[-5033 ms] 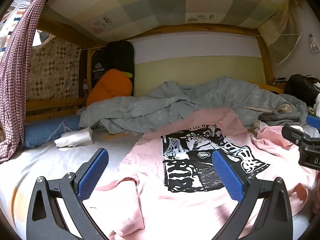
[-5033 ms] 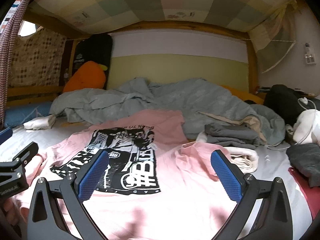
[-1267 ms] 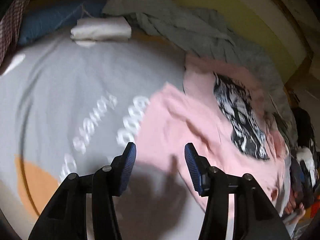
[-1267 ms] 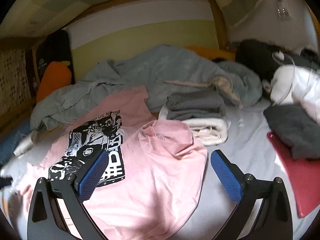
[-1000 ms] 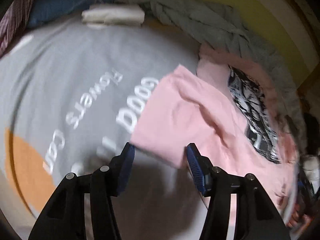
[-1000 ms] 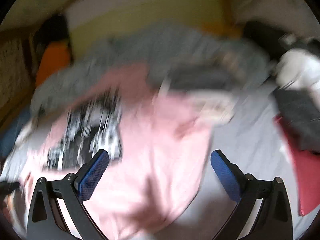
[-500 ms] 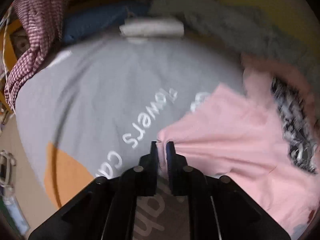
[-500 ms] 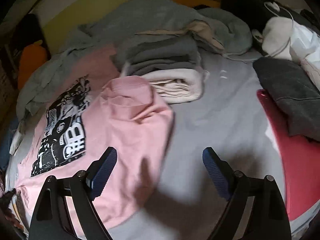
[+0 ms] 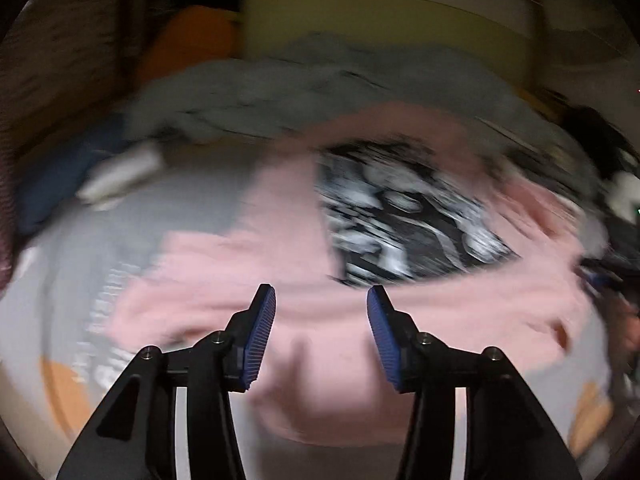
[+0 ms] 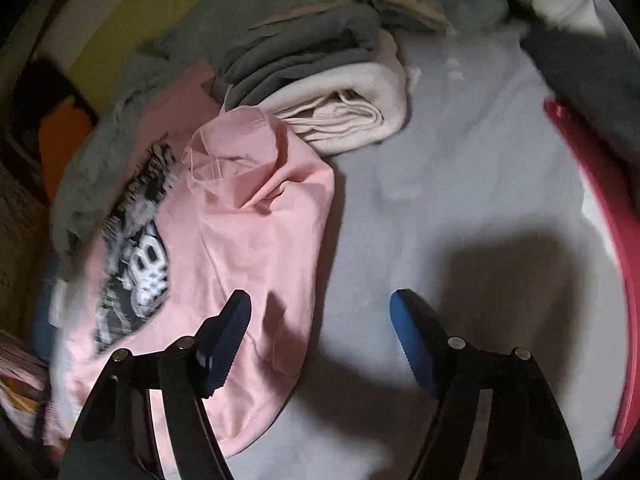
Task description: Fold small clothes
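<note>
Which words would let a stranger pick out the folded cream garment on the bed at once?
Start at the pale grey bedsheet and find the pink T-shirt with the black print. Just beyond its sleeve lies a small stack of folded clothes. The cream garment is the bottom one, ribbed and pale, under the darker grey garment.

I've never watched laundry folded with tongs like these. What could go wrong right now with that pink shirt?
1. The right tongs have been closing, straddling the shirt edge without pinching it; they might catch the grey sheet too.
2. The left tongs have just opened with nothing between them, so that sleeve fold may slump.
3. The folded pile touches the shirt's bunched sleeve and could get dragged.
</note>
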Tool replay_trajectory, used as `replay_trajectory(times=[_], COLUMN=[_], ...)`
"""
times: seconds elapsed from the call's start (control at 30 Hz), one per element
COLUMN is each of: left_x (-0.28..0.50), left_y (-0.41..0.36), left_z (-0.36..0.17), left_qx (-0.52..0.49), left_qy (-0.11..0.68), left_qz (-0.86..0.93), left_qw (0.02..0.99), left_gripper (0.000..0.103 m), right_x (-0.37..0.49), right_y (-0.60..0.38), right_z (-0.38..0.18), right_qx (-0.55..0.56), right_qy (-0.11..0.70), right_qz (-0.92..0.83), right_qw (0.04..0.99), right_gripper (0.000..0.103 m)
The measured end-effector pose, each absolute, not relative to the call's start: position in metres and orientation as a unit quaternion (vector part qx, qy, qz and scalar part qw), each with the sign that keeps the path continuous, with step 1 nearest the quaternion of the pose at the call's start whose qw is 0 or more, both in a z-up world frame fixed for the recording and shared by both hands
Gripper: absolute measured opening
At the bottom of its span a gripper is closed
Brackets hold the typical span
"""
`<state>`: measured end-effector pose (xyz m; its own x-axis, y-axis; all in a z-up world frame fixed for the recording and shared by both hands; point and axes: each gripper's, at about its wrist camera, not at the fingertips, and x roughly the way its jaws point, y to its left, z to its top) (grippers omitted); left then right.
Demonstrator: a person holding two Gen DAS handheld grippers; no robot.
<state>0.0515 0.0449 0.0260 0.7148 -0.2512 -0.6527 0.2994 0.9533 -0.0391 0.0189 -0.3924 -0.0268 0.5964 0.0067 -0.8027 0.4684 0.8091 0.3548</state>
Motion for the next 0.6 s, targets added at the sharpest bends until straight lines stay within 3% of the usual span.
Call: replay_trajectory(times=[0.1, 0.23, 0.37, 0.47, 0.6], left_x=[0.039, 0.025, 0.006, -0.002, -0.01], left_y=[0.019, 0.031, 0.053, 0.06, 0.073], left_z=[0.0, -0.028, -0.034, -0.032, -0.042], left_qx=[0.064, 0.017, -0.071, -0.115, -0.183], left_qy=[0.388, 0.417, 0.391, 0.382, 0.395], left_qz=[-0.18, -0.179, -0.179, -0.178, -0.182], left_qw=[0.902, 0.891, 0.9, 0.9, 0.882], left_gripper=[0.047, 0.047, 0.047, 0.047, 0.056], right_x=[0.021, 0.003, -0.021, -0.036, -0.059], right_y=[-0.377, -0.362, -0.326, -0.297, -0.281], right_z=[-0.026, -0.02, -0.016, -0.018, -0.034], right_qx=[0.249, 0.264, 0.295, 0.26, 0.299], right_qy=[0.436, 0.428, 0.389, 0.366, 0.347], right_qz=[-0.127, -0.127, -0.053, -0.061, -0.075], right_qw=[0.855, 0.855, 0.871, 0.892, 0.886], right_gripper=[0.073, 0.057, 0.056, 0.057, 0.058])
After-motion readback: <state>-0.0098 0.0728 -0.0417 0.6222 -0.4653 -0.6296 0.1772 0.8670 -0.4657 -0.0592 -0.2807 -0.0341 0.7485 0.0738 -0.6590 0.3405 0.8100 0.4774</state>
